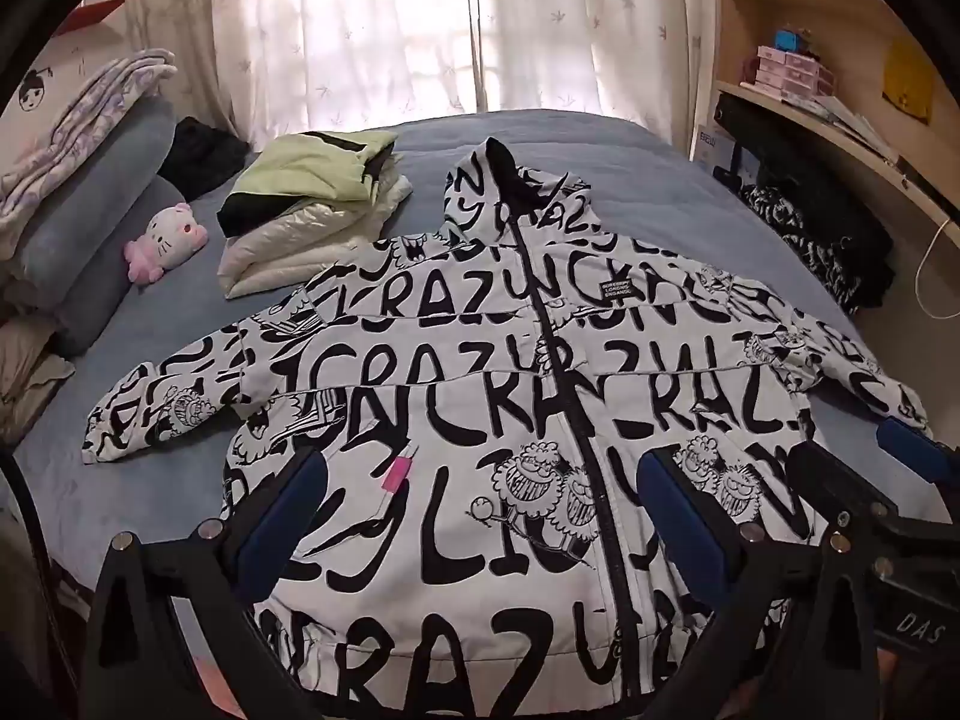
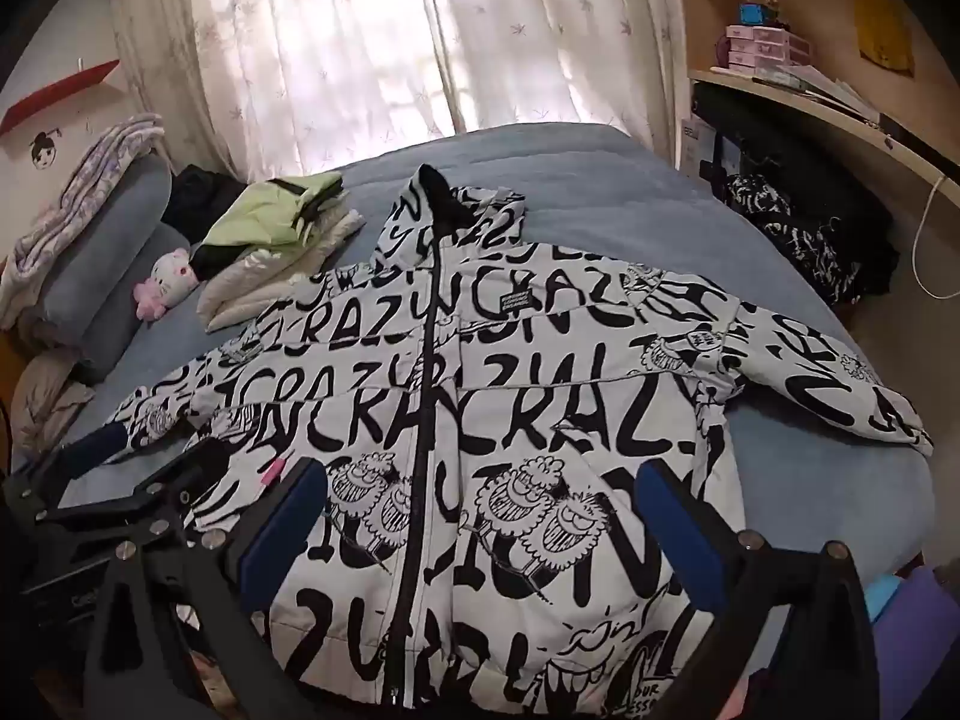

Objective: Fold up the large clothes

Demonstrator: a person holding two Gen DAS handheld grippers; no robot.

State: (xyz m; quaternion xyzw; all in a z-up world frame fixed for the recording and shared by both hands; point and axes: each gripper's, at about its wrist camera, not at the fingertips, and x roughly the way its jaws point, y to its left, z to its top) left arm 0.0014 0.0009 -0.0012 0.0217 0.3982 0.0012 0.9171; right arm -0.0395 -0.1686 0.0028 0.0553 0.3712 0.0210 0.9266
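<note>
- A black-and-white printed jacket (image 1: 480, 372) lies flat and zipped on a blue bed (image 1: 630, 144), filling the middle of both views, hood toward the top, sleeves spread to left and right.
- The left tongs (image 1: 480, 516) hang over its lower front, jaws wide apart, holding nothing.
- The right tongs (image 2: 480, 516) hover likewise, wide apart and empty.
- A stack (image 1: 312, 210) of folded clothes sits at upper left.
- Folding seems not yet begun; the jacket is only laid out.
- The next move likely calls for each pair of tongs to reach a sleeve or side edge and pinch the thick fabric.
</note>
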